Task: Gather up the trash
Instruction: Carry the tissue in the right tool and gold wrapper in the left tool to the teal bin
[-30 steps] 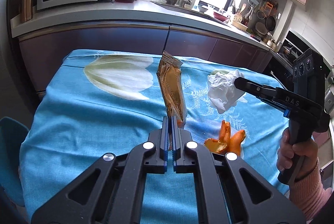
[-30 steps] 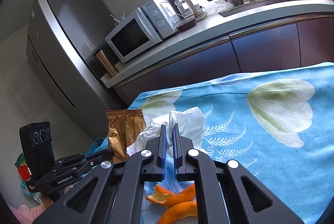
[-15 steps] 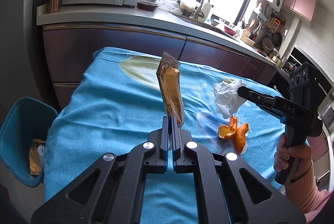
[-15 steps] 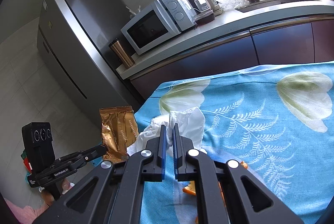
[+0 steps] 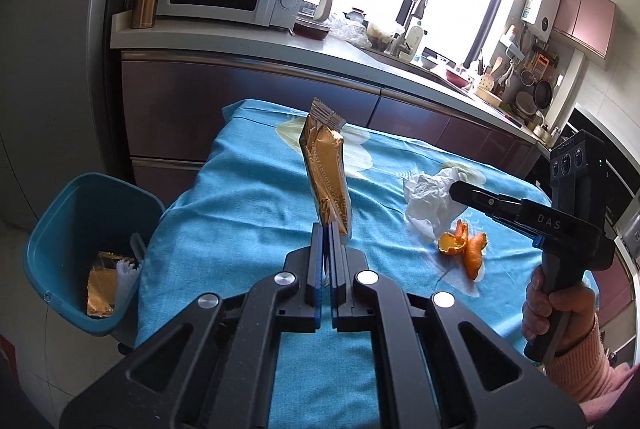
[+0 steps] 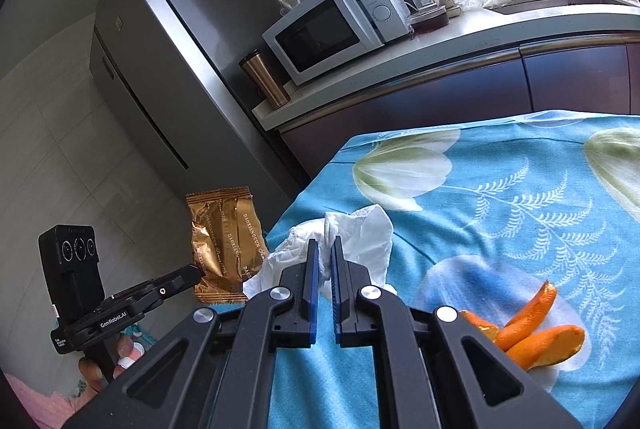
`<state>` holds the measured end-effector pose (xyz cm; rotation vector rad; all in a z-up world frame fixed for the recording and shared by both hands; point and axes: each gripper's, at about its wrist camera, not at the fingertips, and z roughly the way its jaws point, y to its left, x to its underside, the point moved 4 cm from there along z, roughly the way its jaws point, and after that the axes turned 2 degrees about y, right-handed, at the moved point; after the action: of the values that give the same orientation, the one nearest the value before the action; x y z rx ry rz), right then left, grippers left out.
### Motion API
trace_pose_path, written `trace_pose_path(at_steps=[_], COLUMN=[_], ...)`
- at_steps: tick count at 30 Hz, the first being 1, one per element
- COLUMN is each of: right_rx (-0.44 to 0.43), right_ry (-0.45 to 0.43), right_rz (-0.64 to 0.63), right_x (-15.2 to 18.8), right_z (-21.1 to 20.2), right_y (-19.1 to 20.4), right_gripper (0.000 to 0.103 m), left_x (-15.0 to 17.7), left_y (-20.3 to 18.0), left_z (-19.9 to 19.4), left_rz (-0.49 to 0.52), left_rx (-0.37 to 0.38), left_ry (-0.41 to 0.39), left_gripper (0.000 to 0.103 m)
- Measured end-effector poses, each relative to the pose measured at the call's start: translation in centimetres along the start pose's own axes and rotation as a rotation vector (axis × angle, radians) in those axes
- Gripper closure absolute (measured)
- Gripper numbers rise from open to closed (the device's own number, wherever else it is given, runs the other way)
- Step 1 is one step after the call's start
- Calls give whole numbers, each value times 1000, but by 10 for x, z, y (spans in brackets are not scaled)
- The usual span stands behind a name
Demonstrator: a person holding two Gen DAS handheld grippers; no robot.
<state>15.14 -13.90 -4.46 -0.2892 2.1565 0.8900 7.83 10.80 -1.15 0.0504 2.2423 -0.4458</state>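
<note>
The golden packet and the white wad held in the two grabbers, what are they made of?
The golden packet looks like metallised plastic film: glossy, creased, with a crimped serrated top edge. The white wad looks like thin tissue paper or a napkin: matte, soft and crumpled. Which kind of paper is unclear.

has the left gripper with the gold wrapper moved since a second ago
Yes. The left gripper, shut on the gold wrapper, has swung left toward the table edge; the blue bin now shows beside it.

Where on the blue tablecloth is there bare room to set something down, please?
The tablecloth is bare on the bin side, left of the held gold wrapper, and along the far edge by the cabinets. It is crowded on the right, around the tissue and orange peels.
</note>
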Motion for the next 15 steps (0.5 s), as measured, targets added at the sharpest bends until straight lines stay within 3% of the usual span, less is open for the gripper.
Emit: trace_pose_path(at_steps=[15], right_rx=[-49], right_ry=[59], right_rz=[-60], right_x=[9], right_z=[37], right_y=[46], right_gripper=[98], left_x=[1], left_y=[42], left_z=[-38], left_rz=[-57], left_rx=[-69], left_ry=[-46], left_gripper=[100])
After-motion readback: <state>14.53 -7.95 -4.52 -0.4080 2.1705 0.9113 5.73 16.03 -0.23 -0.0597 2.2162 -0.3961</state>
